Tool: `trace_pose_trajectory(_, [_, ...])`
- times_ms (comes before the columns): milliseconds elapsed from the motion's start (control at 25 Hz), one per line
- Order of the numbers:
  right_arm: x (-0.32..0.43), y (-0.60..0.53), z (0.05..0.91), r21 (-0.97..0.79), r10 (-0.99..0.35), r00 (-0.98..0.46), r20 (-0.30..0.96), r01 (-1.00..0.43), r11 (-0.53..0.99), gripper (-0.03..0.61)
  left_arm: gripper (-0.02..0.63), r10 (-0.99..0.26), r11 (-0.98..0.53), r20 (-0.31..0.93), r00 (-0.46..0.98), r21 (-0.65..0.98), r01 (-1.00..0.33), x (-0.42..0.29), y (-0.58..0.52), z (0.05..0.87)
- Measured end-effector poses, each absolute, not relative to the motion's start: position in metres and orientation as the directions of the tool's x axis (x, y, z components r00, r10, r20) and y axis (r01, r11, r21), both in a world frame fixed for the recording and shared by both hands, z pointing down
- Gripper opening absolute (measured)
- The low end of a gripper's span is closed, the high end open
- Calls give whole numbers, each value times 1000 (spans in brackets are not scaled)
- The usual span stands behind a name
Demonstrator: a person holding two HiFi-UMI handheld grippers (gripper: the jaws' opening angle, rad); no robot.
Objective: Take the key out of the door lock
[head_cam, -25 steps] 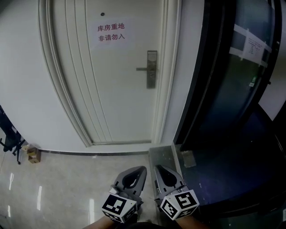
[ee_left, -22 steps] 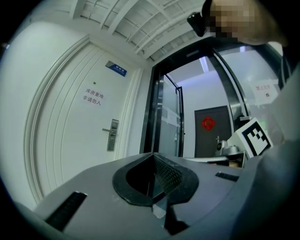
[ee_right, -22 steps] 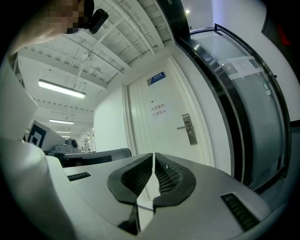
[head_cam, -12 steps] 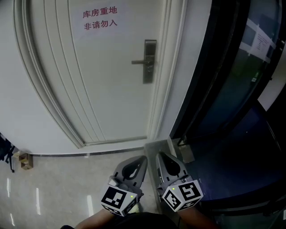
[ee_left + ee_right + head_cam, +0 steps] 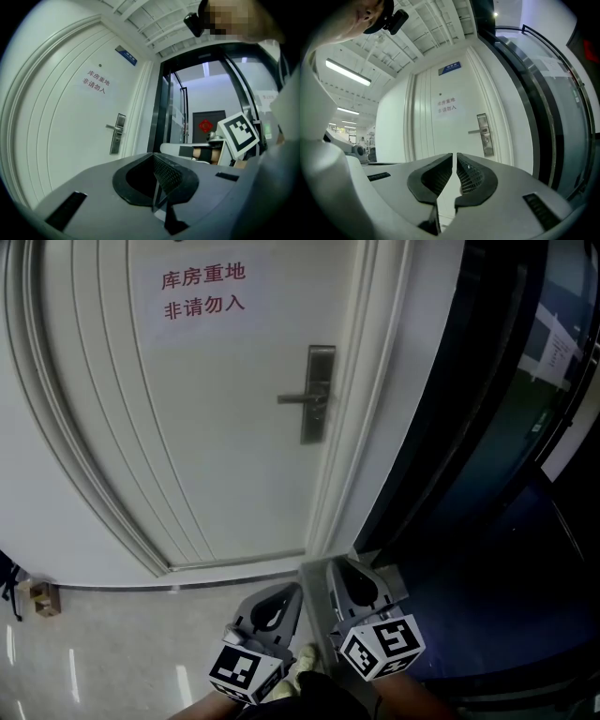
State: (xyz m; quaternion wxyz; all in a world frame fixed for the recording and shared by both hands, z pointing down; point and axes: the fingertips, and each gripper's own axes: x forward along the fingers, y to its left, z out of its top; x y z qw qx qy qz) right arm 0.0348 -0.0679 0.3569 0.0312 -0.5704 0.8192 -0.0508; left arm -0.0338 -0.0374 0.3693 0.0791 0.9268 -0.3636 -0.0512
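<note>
A silver lock plate [image 5: 319, 393] with a lever handle [image 5: 298, 397] sits on the right side of the white door [image 5: 216, 427]. It also shows small in the left gripper view [image 5: 117, 134] and in the right gripper view [image 5: 485, 134]. The key is too small to make out. My left gripper [image 5: 289, 600] and right gripper [image 5: 345, 583] are held low, side by side, well short of the door. Both are shut on nothing: the left gripper's [image 5: 154, 161] pads meet, and a hairline gap shows between the right gripper's [image 5: 454, 159] pads.
A paper sign with red characters [image 5: 204, 292] is stuck on the door above the lock. A dark glass partition [image 5: 469, 474] with a black frame runs along the right. A small box [image 5: 42, 598] lies on the tiled floor at far left.
The door and its lock have grown larger and shifted in the head view as the person stepped closer. Both grippers stay low, side by side and shut.
</note>
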Motion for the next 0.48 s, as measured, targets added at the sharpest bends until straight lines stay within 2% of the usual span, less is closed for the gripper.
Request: trace_pose_trajectory(480, [74, -231, 346, -93, -936, -351, -17, -932, 351, 20, 3, -742, -665, -27, 669, 150, -732, -19, -147, 359])
